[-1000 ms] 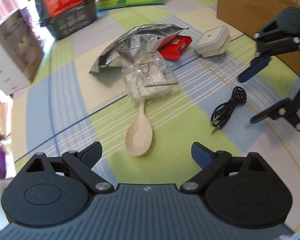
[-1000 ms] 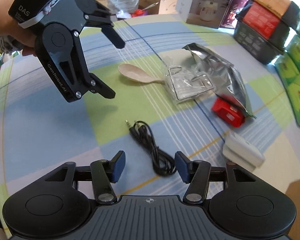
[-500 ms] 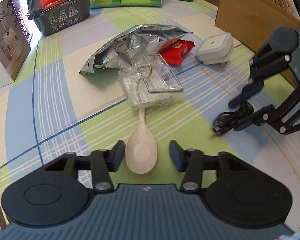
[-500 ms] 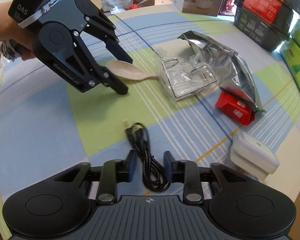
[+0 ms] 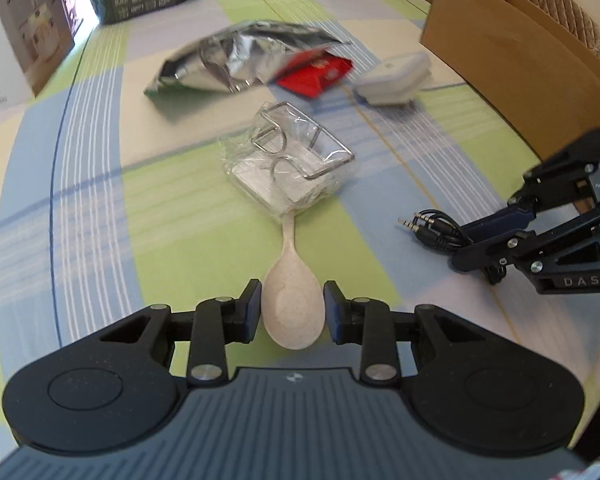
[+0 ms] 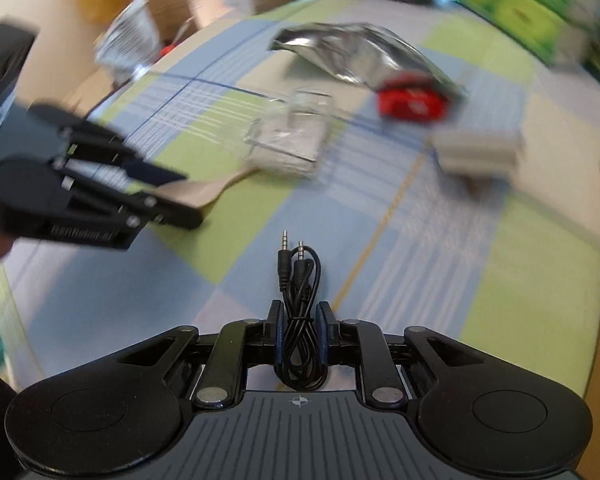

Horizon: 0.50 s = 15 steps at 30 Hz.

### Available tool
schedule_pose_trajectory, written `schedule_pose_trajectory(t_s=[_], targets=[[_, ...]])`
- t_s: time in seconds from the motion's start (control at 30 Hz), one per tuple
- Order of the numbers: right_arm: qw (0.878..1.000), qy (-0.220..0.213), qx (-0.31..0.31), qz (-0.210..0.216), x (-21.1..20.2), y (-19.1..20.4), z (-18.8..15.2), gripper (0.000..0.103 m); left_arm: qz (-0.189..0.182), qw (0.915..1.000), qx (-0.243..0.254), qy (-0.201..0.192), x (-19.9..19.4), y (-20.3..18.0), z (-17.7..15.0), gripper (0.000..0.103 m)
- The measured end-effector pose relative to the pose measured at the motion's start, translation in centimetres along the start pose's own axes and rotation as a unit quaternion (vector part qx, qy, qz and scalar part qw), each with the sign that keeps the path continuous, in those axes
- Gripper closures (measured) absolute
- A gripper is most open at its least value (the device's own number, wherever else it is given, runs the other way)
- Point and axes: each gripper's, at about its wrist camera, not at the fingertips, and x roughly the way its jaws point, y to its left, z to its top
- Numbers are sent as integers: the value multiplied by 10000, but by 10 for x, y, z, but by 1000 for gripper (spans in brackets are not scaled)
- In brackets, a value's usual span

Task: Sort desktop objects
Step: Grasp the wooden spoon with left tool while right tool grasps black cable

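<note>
Speckled beige plastic fills the gap of the left gripper (image 5: 292, 314): the bowl of a spoon (image 5: 293, 308) sits between the two fingers, which press its sides, while its handle runs forward to a clear-wrapped wire rack (image 5: 290, 168) on the checked tablecloth (image 5: 92, 200). The right gripper (image 6: 299, 338) is clamped on a coiled black audio cable (image 6: 300, 320), whose two jack plugs stick out ahead of the fingers.

The letters "DAS" read in white on the right gripper's body in the left wrist view; the matching print on the left gripper in the right wrist view is too smeared to read, perhaps a maker's name. Writing on the far boxes is illegible.

The left wrist view alone shows a brown cardboard box (image 5: 512, 60) at the table's right edge and a chair back behind it. It also gives sharp sight of the silver foil bag (image 5: 240, 56), red packet (image 5: 316, 76) and white charger (image 5: 396, 80), all blurred in the right wrist view. Only the right wrist view shows the cable fully inside its grip.
</note>
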Motion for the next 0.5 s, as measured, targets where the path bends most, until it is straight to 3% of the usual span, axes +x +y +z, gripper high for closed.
schedule_pose_trajectory(t_s=[0.23, 0.5], targets=[[9951, -123, 979, -16, -31, 2, -39, 92, -118, 9996, -222, 151, -27, -26, -22, 76], [9910, -239, 1303, -212, -53, 2, -71, 92, -382, 9984, -373, 187, -35, -70, -34, 75]])
